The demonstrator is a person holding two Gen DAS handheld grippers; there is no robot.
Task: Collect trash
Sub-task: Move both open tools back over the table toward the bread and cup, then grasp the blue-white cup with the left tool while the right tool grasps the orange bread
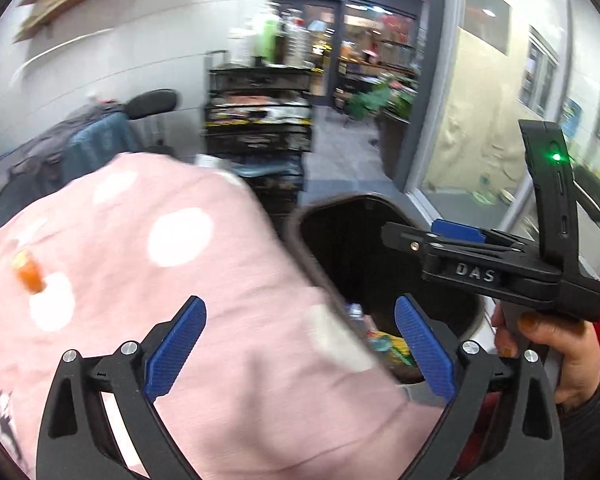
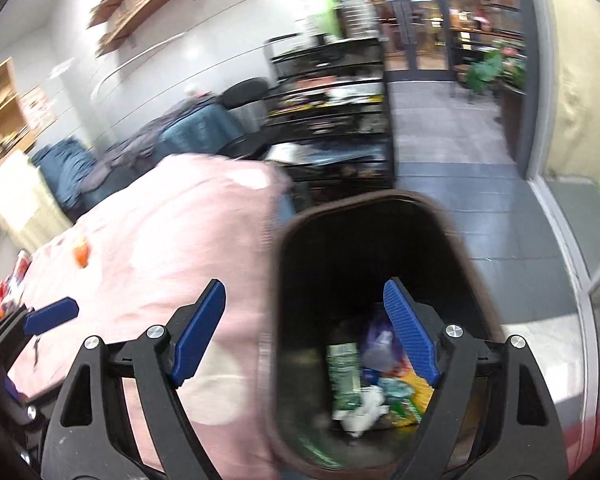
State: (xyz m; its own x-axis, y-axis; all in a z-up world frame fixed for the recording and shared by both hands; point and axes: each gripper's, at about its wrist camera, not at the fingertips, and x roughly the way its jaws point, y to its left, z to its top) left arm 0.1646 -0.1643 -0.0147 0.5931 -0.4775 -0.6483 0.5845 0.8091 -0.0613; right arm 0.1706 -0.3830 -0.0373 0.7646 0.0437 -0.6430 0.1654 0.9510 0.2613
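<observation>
A dark trash bin (image 2: 364, 208) stands beside a table with a pink polka-dot cloth (image 2: 172, 240). Inside it lie several pieces of trash (image 2: 364, 384): a green packet, white crumpled paper, yellow and purple wrappers. My right gripper (image 2: 306, 332) is open and empty, above the bin's near rim. My left gripper (image 1: 300, 344) is open and empty over the cloth's edge next to the bin (image 1: 340, 216). The right gripper (image 1: 404, 236) shows in the left wrist view above the bin. A small orange item (image 1: 30, 272) lies on the cloth (image 1: 160, 280); it also shows in the right wrist view (image 2: 81, 254).
A black shelf cart (image 1: 260, 120) loaded with items stands behind the table. A chair draped with blue and grey clothes (image 1: 80, 148) is at the left. A glass wall (image 1: 480, 120) runs along the right. Red packets (image 2: 8, 292) lie at the table's left edge.
</observation>
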